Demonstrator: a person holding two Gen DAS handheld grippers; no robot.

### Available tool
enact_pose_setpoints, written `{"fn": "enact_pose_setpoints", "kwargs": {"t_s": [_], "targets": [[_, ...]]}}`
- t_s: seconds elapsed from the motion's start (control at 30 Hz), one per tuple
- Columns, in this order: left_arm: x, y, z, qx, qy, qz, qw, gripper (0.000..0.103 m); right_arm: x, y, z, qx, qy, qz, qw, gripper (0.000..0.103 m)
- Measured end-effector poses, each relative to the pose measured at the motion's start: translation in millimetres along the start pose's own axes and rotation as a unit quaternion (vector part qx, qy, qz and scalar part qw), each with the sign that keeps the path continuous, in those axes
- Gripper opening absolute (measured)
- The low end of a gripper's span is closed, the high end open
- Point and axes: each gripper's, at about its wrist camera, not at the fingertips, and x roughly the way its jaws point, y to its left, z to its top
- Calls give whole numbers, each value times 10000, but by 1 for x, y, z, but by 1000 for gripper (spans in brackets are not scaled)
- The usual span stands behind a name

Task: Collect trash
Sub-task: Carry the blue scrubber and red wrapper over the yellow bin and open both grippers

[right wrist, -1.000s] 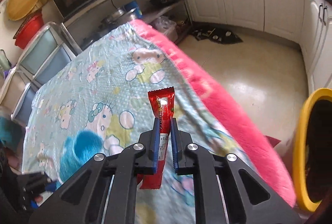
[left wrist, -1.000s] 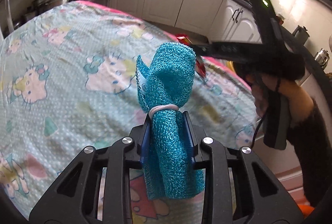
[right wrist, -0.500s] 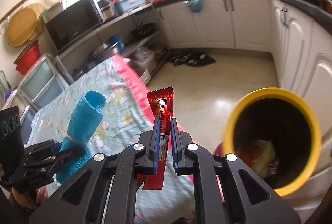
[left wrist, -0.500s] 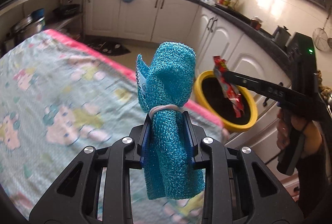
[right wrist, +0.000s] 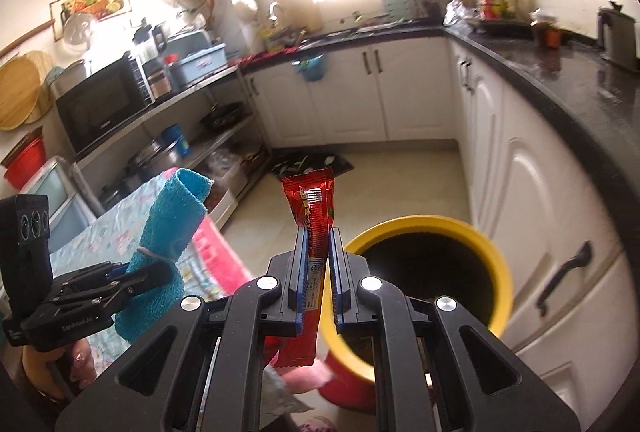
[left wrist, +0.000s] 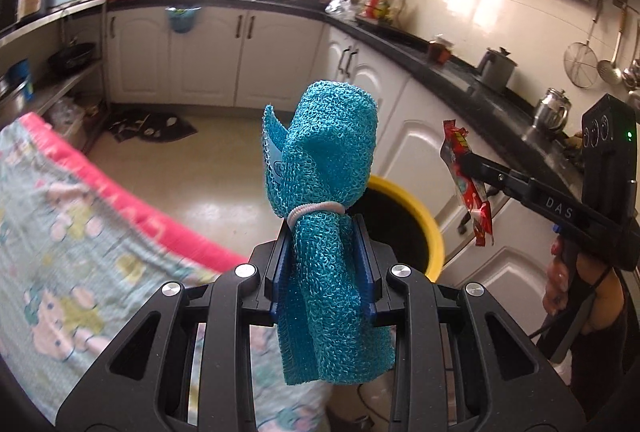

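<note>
Two loads up and both clamped: left gripper [left wrist: 322, 264] pinched narrow on a rolled teal cloth [left wrist: 332, 200] bound with a white band [left wrist: 316, 210], right gripper [right wrist: 318, 272] squeezed tight on a red wrapper [right wrist: 310, 228]. Big change over the last second: gone from the frames, most of the patterned bedspread [left wrist: 60, 252] that filled them before, now pushed to the lower left with only its pink edge [left wrist: 132, 208] showing. Swung in instead, the yellow bin [right wrist: 496, 272], sitting centre-right in the right wrist view, just beyond and to the right of the wrapper tip, dark mouth wide open. Same bin peeking out behind the cloth in the left wrist view, mid-frame, against the white cabinets [left wrist: 404, 152]. Wrapper visible there too, dangling at centre right, to the right of the rim and, by the look of it, not yet over the mouth. Cloth likewise short of the opening, seemingly still above the bed's edge. Reading of it: carry leg nearly done, drop leg next. Needed from here, probably a little more reach toward the mouth, then a release, wrapper first. Risk worth watching: light wrapper drifting off or catching the rim and landing on the floor.
</note>
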Motion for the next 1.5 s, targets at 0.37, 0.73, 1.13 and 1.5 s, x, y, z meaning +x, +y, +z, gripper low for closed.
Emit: {"fn": "enact_pose_setpoints", "kwargs": {"t_s": [0.37,0.73,1.13,1.5], "targets": [[36,-37,23,231,10,-181,9996,22,-26,-24,6,-22,-383,-500,9980,10],[78,-58,38,539,92,-104,9985,22,-22,-44,0,20,-386,-810,9960,10],[130,-56,31,490,446,-44,9978,23,23,-66,-19,149,115,-998,9948,10],[166,-51,23,406,852,-98,9955,24,69,-77,-42,187,659,-1145,9911,10]]}}
